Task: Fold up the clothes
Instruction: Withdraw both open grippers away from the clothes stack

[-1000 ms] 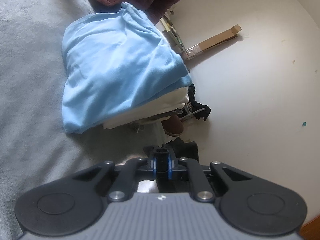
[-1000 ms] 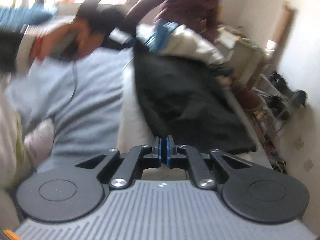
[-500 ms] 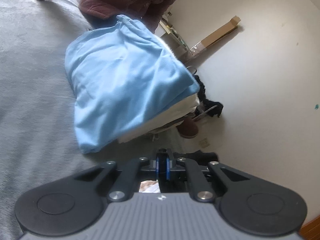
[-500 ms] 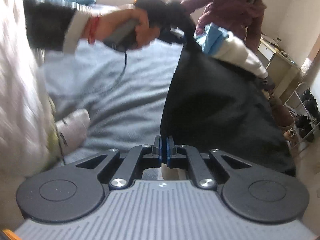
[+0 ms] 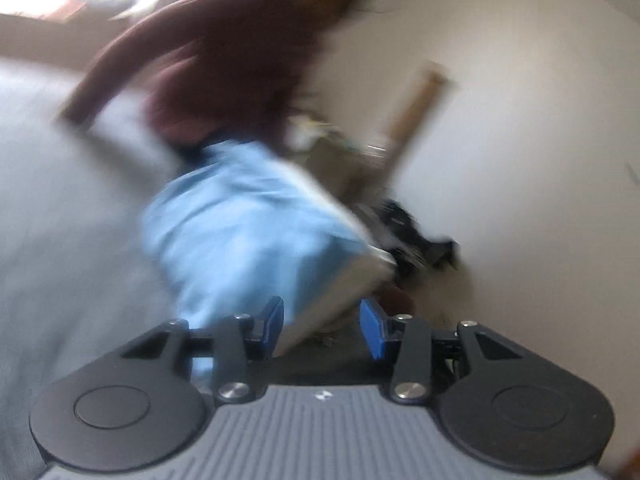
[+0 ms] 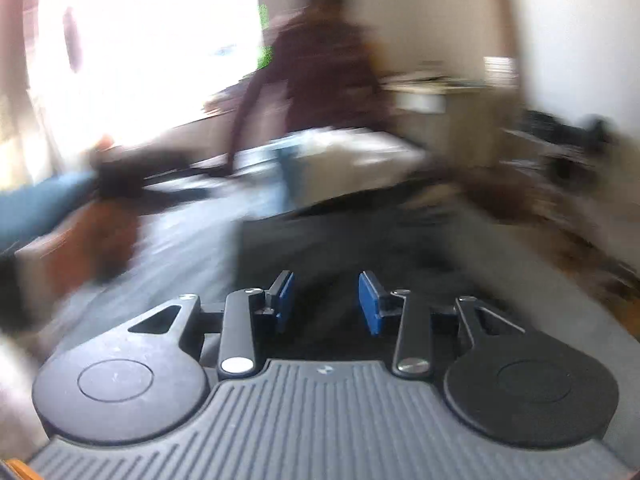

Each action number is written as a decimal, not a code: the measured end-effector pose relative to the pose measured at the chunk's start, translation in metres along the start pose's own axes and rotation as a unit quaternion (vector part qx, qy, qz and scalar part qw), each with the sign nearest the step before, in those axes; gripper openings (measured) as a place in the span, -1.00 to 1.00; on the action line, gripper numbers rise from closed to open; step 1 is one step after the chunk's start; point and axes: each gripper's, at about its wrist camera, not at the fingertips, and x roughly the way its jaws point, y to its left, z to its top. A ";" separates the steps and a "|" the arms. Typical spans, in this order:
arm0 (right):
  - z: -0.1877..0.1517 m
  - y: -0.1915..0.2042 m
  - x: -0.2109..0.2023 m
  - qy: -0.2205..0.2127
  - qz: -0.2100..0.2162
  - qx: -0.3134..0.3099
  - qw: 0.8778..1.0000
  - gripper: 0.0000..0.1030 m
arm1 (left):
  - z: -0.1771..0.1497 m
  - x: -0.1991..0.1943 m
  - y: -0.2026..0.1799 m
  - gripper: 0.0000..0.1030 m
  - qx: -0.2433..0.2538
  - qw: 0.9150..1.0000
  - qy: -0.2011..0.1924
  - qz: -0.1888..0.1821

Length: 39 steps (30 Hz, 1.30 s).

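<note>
Both views are motion-blurred. My left gripper [image 5: 322, 326] has its jaws opening, with nothing pressed between the blue pads [image 5: 272, 322]. Just beyond it a folded light-blue cloth [image 5: 248, 232] lies on top of a white one [image 5: 340, 292] on the grey bed cover [image 5: 60, 220]. My right gripper [image 6: 326, 302] is opening too, and its gap holds nothing. It hovers over a black garment [image 6: 340, 240] spread flat on the bed. The blue-and-white stack [image 6: 340, 156] sits behind the garment. At the left, a hand [image 6: 100, 232] holds the other gripper.
A person in a maroon top [image 5: 224, 60] leans over the far side of the bed [image 6: 328, 68]. A long cardboard box [image 5: 416, 108] leans on the wall. Dark shoes and clutter [image 5: 408, 232] lie on the floor beside the bed. A desk [image 6: 440, 96] stands at the back right.
Both grippers were shut and now stand with jaws apart. The black garment that hung from the left gripper now lies flat. Both cameras have rolled and swung, blurring the views.
</note>
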 end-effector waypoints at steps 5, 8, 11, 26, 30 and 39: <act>0.033 -0.023 0.046 -0.002 -0.016 0.056 0.998 -0.47 | -0.042 0.009 -0.068 -0.17 0.168 0.981 0.060 -0.081; 0.039 -0.032 0.093 0.066 -0.001 0.092 0.994 -0.52 | -0.066 0.027 -0.077 -0.22 0.189 0.974 0.107 -0.055; 0.037 -0.044 0.142 0.140 -0.035 0.108 0.984 -0.70 | -0.073 0.033 -0.070 -0.22 0.175 0.976 0.114 -0.053; 0.067 -0.023 0.230 0.183 -0.012 0.101 0.978 -0.63 | -0.079 0.032 -0.061 -0.22 0.192 0.974 0.099 -0.075; 0.083 -0.034 0.237 0.135 -0.048 0.156 0.977 -0.58 | -0.078 0.018 -0.050 -0.23 0.169 0.980 0.069 -0.082; 0.072 -0.027 0.122 0.099 0.059 0.184 0.976 -0.45 | -0.044 0.038 0.000 -0.24 0.043 0.992 0.102 -0.057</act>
